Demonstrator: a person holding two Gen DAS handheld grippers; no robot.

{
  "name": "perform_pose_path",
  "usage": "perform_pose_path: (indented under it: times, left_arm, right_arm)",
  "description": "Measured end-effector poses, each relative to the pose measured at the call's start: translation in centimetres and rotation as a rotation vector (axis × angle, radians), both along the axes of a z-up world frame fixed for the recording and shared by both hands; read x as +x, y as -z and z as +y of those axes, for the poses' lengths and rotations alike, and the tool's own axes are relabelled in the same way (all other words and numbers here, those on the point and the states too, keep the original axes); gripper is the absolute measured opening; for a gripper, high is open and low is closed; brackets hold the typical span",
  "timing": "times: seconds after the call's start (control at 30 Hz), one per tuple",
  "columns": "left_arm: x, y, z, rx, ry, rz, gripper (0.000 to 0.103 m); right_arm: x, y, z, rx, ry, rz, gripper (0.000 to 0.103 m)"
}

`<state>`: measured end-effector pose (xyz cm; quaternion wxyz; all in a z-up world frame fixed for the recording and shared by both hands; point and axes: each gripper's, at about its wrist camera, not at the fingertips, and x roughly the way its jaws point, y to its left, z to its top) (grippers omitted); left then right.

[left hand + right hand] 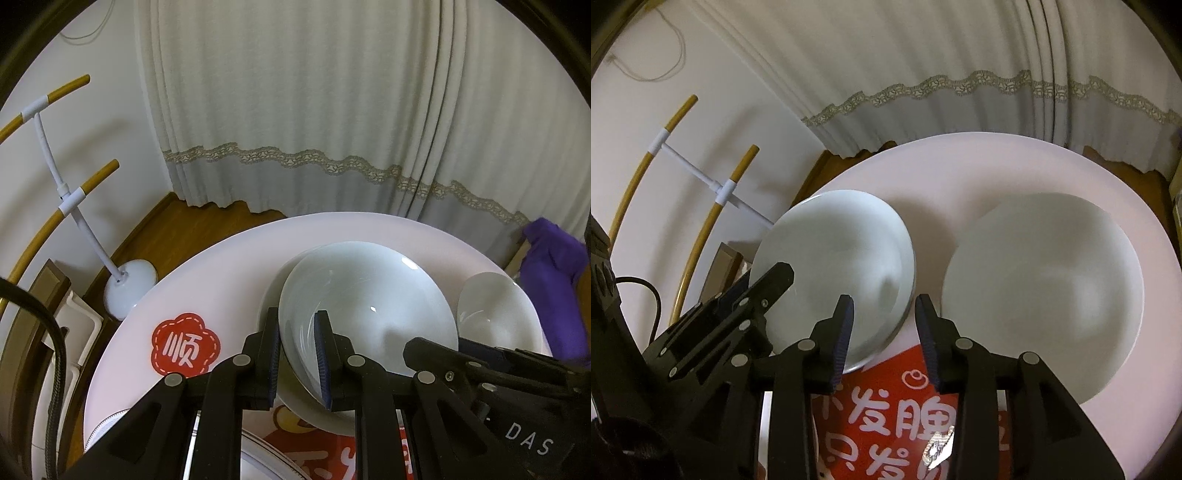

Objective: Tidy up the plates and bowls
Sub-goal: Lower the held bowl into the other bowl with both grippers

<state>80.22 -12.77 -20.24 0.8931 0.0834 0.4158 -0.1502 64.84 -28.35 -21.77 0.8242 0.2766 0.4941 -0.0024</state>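
A white shallow plate (365, 306) lies on the round pale table (229, 266), and a second white rim shows just under it. My left gripper (297, 314) is shut on the plate's near rim, one finger inside and one outside. In the right wrist view the same plate (834, 258) sits at the left, with the left gripper (768, 284) on its edge. My right gripper (884, 301) stands open astride the plate's right rim, and its right finger is clear of the rim. A white bowl (1045, 295) stands to the right, also seen as the bowl (491, 310).
Red paper stickers (897, 417) lie on the table near me. A plate with a patterned rim (107, 424) sits at the near left edge. Beyond the table are a curtain (314, 110), a white stand with a round base (129, 291) and a purple cloth (554, 280).
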Motion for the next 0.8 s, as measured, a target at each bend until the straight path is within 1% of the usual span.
perform_pose_path:
  times: [0.1,0.17,0.2,0.37,0.63,0.73,0.8]
  left_arm:
    - [0.0,0.0,0.0,-0.004,-0.004,0.004,0.014]
    - [0.1,-0.1,0.0,-0.003,-0.007,0.005,0.014]
    - [0.1,-0.1,-0.1,0.0,-0.007,0.002,0.014]
    - [0.1,-0.1,0.1,-0.001,-0.017,0.006,0.014]
    - [0.3,-0.1,0.4,0.004,-0.027,0.014,0.014]
    - [0.3,-0.1,0.5,0.01,-0.027,0.015,0.015]
    - [0.2,-0.2,0.5,0.009,-0.027,0.015,0.017]
  right_arm:
    - [0.4,0.1,0.0,0.001,-0.006,0.0,0.033]
    - [0.6,0.5,0.2,0.001,-0.014,0.014,0.028]
    - [0.7,0.7,0.3,0.0,-0.018,0.018,0.027]
    - [0.7,0.8,0.8,-0.009,-0.022,0.013,0.025]
    - [0.9,0.5,1.2,-0.018,-0.035,0.002,0.025]
    - [0.9,0.4,1.4,-0.029,-0.031,0.006,0.024]
    - [0.9,0.4,1.5,-0.033,-0.031,0.007,0.024]
